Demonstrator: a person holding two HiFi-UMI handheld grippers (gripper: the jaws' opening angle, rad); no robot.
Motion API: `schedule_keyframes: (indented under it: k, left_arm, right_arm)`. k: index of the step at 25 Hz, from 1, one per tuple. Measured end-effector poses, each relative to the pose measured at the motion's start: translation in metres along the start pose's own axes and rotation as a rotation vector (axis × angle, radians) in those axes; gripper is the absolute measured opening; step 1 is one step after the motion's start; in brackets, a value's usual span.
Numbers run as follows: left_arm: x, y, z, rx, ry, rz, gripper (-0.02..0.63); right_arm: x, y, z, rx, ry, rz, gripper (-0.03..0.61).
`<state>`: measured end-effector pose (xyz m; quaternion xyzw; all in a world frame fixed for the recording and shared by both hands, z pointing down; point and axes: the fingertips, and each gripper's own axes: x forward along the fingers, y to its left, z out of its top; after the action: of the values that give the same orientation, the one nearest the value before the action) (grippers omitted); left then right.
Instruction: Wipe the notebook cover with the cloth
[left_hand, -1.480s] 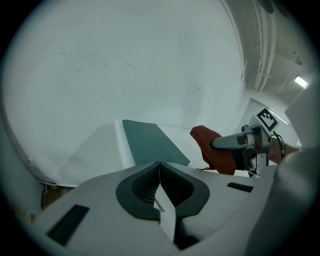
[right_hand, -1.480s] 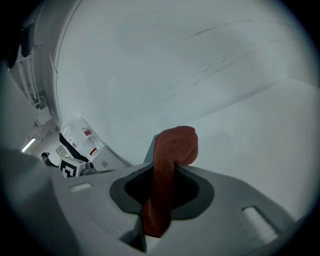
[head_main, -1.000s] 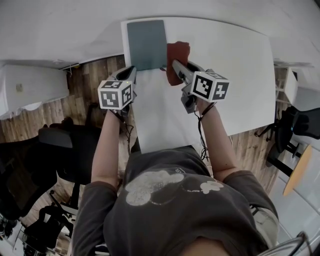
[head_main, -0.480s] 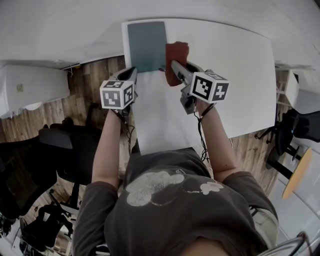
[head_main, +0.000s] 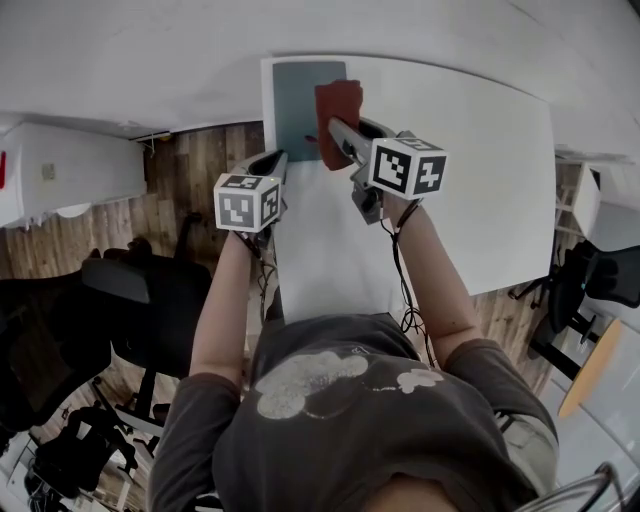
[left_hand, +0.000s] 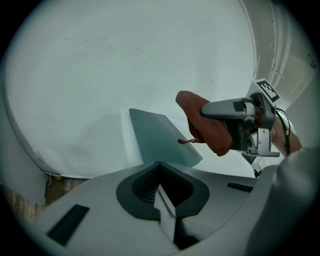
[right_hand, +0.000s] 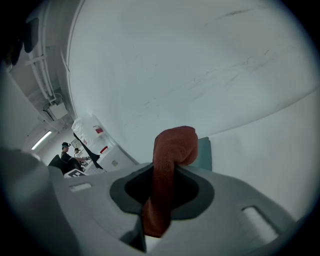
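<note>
Two hand-held grippers over white worktop (head_main: 470, 160). Right hand-held gripper (head_main: 334, 132) clamped on rust-red folded cloth (head_main: 338, 108). Cloth hangs at right edge of flat grey-blue notebook (head_main: 298, 95), which lies at worktop's far left corner. Contact with cover unclear, perhaps just above it. Left hand-held gripper (head_main: 274, 160) closed on nothing, near notebook's near edge, apart from it. Judgement: wiping barely begun, most of cover left. Wooden floor (head_main: 195, 160) and black office chair (head_main: 140, 290) at left.

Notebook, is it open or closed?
Closed. The notebook lies flat on the white table, showing only its plain teal cover; no pages show in the head or left gripper view.
</note>
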<state>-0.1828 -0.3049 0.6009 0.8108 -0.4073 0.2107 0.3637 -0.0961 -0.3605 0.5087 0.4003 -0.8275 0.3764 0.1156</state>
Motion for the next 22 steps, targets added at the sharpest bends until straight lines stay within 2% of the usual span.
schedule_keyframes:
  k: [10, 22]
  left_arm:
    - [0.003, 0.003, 0.002, -0.003, -0.005, -0.005, -0.006]
    - [0.003, 0.004, 0.003, -0.005, -0.025, -0.001, -0.006]
  right_arm:
    - [0.064, 0.011, 0.019, -0.035, 0.035, 0.055, 0.080]
    - [0.113, 0.004, 0.033, -0.037, 0.058, 0.026, 0.080]
